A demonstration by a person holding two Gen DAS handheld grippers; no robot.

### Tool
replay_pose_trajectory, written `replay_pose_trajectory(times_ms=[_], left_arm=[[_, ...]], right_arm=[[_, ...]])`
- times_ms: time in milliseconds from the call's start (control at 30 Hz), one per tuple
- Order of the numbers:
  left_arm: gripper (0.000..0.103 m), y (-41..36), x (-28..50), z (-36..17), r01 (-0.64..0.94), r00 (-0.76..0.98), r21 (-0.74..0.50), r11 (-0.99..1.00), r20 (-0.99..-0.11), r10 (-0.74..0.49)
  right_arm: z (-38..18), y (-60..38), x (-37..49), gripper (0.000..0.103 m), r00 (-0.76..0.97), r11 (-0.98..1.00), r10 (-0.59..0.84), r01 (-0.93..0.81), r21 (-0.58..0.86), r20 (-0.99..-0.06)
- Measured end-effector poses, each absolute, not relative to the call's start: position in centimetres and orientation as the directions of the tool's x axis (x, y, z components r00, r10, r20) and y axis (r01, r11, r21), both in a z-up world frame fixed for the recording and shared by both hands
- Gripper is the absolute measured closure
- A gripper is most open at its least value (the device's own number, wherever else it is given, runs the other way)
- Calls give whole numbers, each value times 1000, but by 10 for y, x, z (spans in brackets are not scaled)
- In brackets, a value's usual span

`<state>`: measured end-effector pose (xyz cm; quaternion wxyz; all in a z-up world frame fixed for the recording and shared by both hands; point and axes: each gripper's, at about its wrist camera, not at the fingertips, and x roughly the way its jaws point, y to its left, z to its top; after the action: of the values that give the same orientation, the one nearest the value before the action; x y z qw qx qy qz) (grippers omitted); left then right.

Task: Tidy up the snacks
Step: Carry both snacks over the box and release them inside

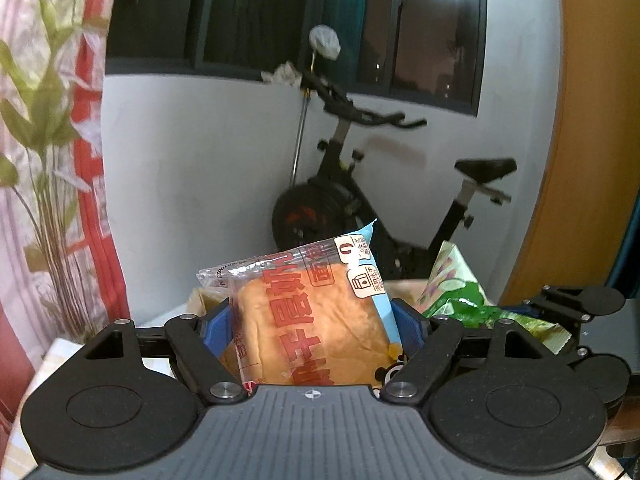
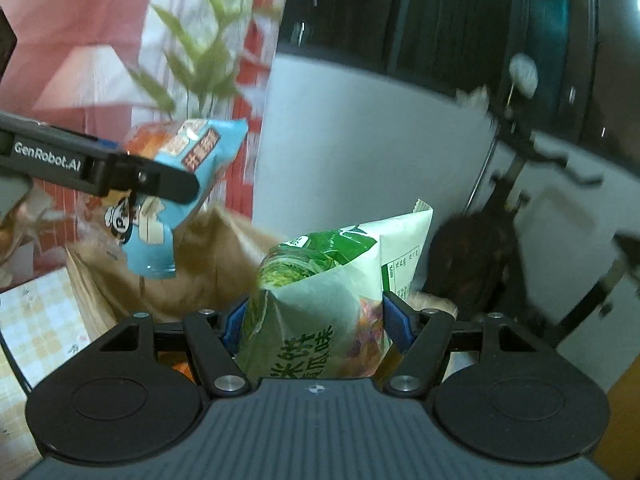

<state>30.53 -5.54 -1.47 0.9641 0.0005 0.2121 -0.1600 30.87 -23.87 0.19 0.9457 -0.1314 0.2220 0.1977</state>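
The right wrist view is smeared by motion, so the exercise bike (image 2: 496, 256) and the window behind it are hard to make out. The lower ends of both packets are cut off behind the gripper bodies, and the brown paper bag (image 2: 192, 272), the landmark here, shows only part of its mouth; what lies inside it is hidden.

The left gripper (image 1: 316, 328) has its jaws clamped on a bread packet (image 1: 316, 320), a clear and pale blue wrapper with red lettering around a golden loaf, held above the near left rim of the paper bag. The right gripper (image 2: 316, 320) has its jaws clamped on a green and white rice cracker bag (image 2: 324, 300), raised just in front of the paper bag's opening, to the right of the bread.

Left of the paper bag a strip of checked tabletop (image 2: 36, 320) shows, and behind the paper bag stands a leafy plant (image 1: 44, 128) against a red and white curtain (image 1: 96, 160)
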Motion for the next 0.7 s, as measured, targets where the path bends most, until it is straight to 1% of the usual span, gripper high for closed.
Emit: replay_pose_trajectory(times_ms=[100, 200, 267, 300, 333, 367, 433, 700], left_arm=[[21, -55, 314, -25, 307, 842, -69, 949, -445, -304], [21, -56, 324, -34, 316, 816, -84, 945, -484, -316], [18, -53, 327, -37, 310, 812, -94, 946, -491, -315], [15, -53, 329, -38, 299, 815, -92, 950, -493, -304], [13, -51, 329, -38, 288, 820, -89, 953, -492, -294], [13, -50, 329, -38, 283, 822, -88, 955, -491, -289], [13, -47, 327, -37, 282, 822, -97, 954, -489, -293], [13, -30, 294, -32, 242, 839, -103, 965, -477, -262]], right_arm=[[-13, -242, 322, 34, 788, 892, 319, -437, -113, -527], [-25, -248, 328, 33, 764, 900, 316, -428, -76, -562], [-30, -251, 331, 31, 758, 911, 300, -407, -61, -579], [-30, -253, 330, 30, 758, 917, 293, -396, -55, -583], [-29, -254, 331, 28, 757, 920, 290, -388, -46, -586], [-28, -257, 330, 22, 757, 923, 294, -383, -31, -583], [-22, -260, 327, 16, 762, 928, 302, -373, -7, -573], [-8, -259, 302, 16, 776, 929, 318, -371, 13, -544]])
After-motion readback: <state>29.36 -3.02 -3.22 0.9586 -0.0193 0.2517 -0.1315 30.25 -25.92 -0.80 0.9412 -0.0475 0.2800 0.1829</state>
